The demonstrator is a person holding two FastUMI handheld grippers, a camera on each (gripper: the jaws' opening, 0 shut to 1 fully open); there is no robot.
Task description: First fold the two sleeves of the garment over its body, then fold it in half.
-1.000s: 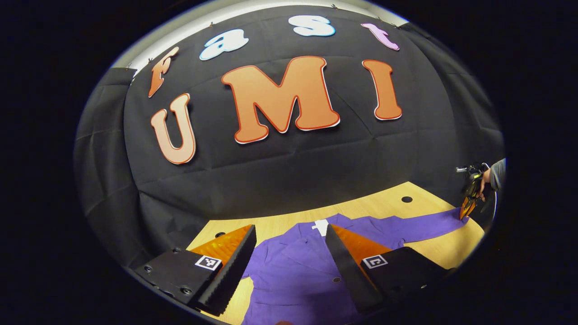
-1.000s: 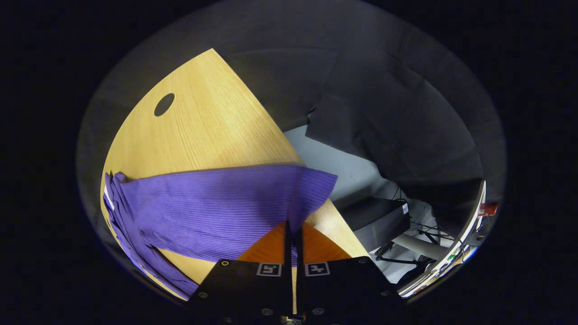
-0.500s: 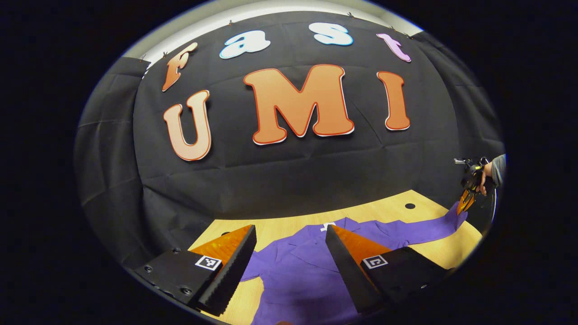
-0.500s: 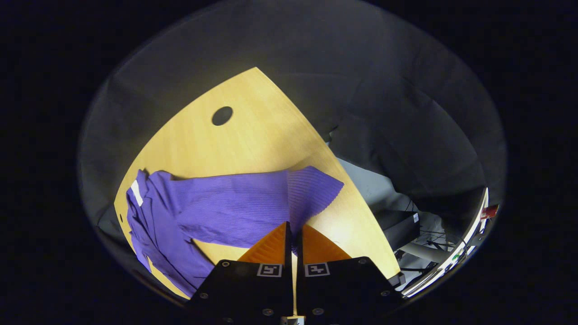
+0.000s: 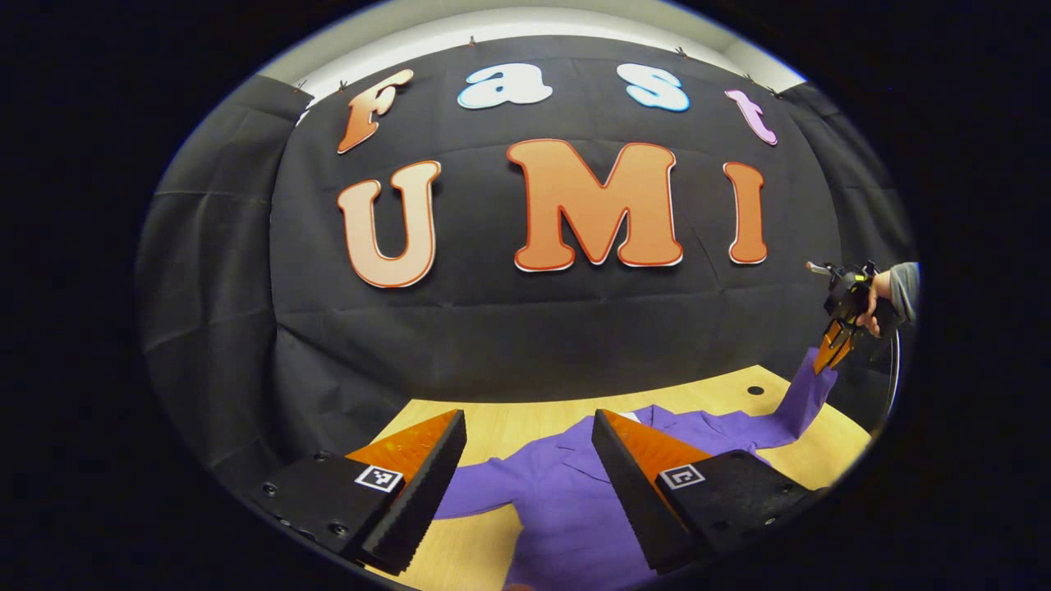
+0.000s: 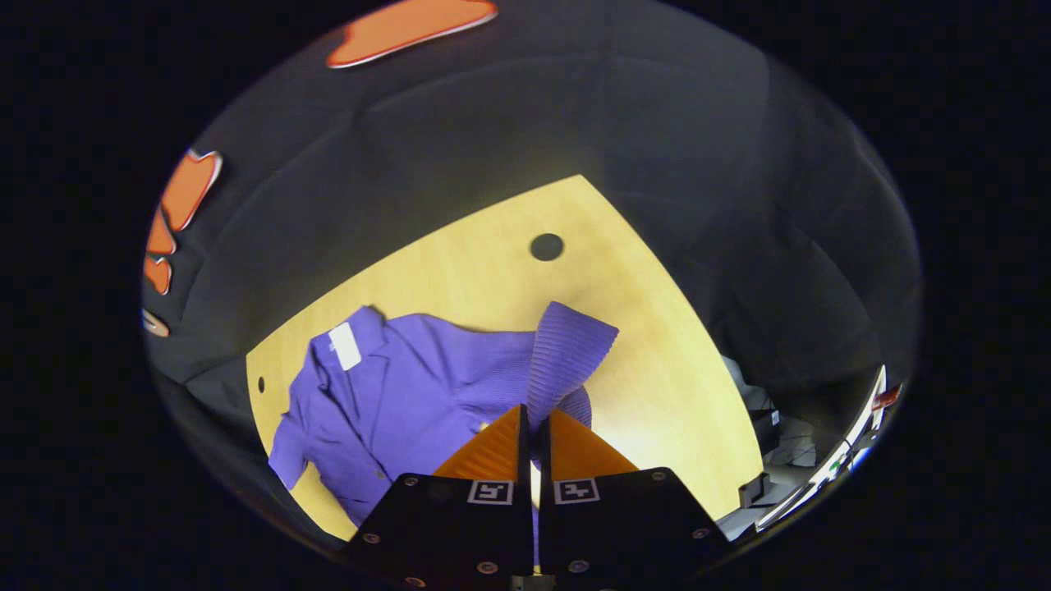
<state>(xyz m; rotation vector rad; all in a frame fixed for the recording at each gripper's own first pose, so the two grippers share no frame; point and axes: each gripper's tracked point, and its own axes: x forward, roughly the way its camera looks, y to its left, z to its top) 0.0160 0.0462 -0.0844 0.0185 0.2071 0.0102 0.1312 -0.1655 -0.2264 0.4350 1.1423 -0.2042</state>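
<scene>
right tongs [image 6: 532,414] pinch the lifted purple sleeve [image 6: 566,349].

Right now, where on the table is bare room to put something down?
Bare wood lies beyond the purple garment, around the round hole in the table, and on the strip past the lifted sleeve. It is crowded where the right gripper holds that sleeve.

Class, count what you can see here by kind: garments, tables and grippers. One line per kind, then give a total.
Purple jacket: 1
Wooden table: 1
Grippers: 2, the left gripper and the right gripper
Total: 4
</scene>
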